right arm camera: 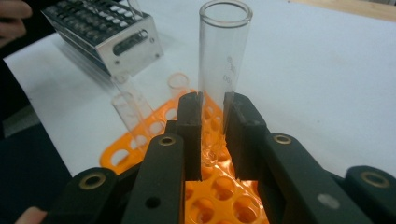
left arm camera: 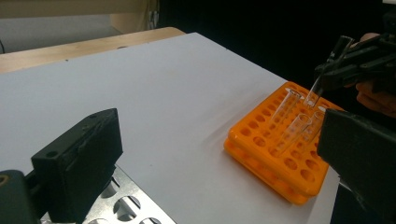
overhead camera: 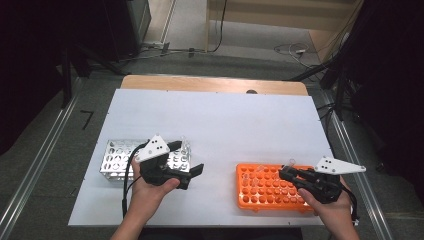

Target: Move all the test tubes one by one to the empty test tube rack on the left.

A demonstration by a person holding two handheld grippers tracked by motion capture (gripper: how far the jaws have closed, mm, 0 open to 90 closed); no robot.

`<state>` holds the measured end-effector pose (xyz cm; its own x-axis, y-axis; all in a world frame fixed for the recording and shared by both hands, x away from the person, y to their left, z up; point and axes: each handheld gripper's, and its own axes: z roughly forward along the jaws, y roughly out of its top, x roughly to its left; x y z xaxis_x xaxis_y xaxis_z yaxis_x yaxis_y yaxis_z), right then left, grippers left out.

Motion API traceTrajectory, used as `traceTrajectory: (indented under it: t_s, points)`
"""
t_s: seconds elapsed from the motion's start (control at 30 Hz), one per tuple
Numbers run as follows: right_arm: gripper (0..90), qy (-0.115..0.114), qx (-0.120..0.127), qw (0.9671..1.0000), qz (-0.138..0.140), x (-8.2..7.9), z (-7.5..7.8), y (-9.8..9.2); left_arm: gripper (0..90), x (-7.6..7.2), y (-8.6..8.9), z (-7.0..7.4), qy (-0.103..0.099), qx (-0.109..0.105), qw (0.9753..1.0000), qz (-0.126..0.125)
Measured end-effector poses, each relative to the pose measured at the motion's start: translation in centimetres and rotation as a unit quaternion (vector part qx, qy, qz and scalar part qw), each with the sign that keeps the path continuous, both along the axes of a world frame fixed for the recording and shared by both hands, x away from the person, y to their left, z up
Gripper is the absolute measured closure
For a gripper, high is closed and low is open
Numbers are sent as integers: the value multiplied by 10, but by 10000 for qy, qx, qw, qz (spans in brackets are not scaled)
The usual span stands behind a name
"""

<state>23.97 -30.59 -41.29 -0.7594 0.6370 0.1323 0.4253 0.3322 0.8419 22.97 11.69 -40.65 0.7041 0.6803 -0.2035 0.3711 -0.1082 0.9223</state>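
Observation:
My right gripper [right arm camera: 212, 107] is shut on a clear glass test tube [right arm camera: 222, 60], held near its lower part with the open mouth up. The tube [left arm camera: 327, 70] leans, and its bottom end hangs just over the far corner of the orange tube rack [left arm camera: 261, 126]. A few empty glass tubes [left arm camera: 294, 133] stand tilted in that rack [overhead camera: 270, 187]. My left gripper [overhead camera: 187, 157] is open and holds nothing. It hovers at the right end of the metal tube rack [overhead camera: 117, 160], its jaws [left arm camera: 219, 158] wide apart and pointing toward the orange rack.
Both racks sit near the front edge of a white board [overhead camera: 215, 115] on a wooden table [overhead camera: 210, 82]. The metal rack [right arm camera: 112, 32] has a clear tube [overhead camera: 185, 143] standing at its right end. Floor cables [overhead camera: 295, 50] lie beyond the table.

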Motion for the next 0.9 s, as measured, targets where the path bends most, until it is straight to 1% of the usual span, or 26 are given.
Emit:
traceTrajectory:
  t_s: [0.1, 0.17, 0.4, 0.47, 0.63, 0.67, 0.73, 0.8, 0.83, 0.9]
  points:
    - [738, -40, 82, 9999, 105, -4, 7, 4, 10, -1, -2, 1, -9, -13, 10000, -38]
    - [738, -127, 41, 9997, 196, -7, 11, 9, 10, -2, -3, 2, -22, -28, 10000, -76]
    - [738, -202, 74, 9983, 548, -17, 20, 29, 11, -4, -9, 4, -29, -62, 9998, -199]
    - [738, -203, 62, 9976, 662, -19, 21, 35, 15, -6, -12, 5, -35, -55, 9997, -240]
    - [738, -161, 89, 9961, 862, -21, 19, 49, 39, -10, -20, 8, -119, -64, 9991, -398]
    - [738, -142, 109, 9955, 935, -22, 19, 54, 54, -10, -22, 9, -121, -43, 9989, -443]
    - [738, -143, 129, 9951, 974, -23, 18, 57, 61, -12, -26, 9, -117, -50, 9984, -550]
    - [738, -187, 120, 9942, 1052, -25, 18, 63, 63, -13, -30, 9, -114, -27, 9979, -635]
    - [738, -208, 134, 9936, 1101, -26, 17, 66, 65, -14, -32, 9, -108, -41, 9977, -666]
    - [738, -175, 127, 9931, 1151, -27, 17, 71, 81, -15, -35, 9, -97, -93, 9970, -760]
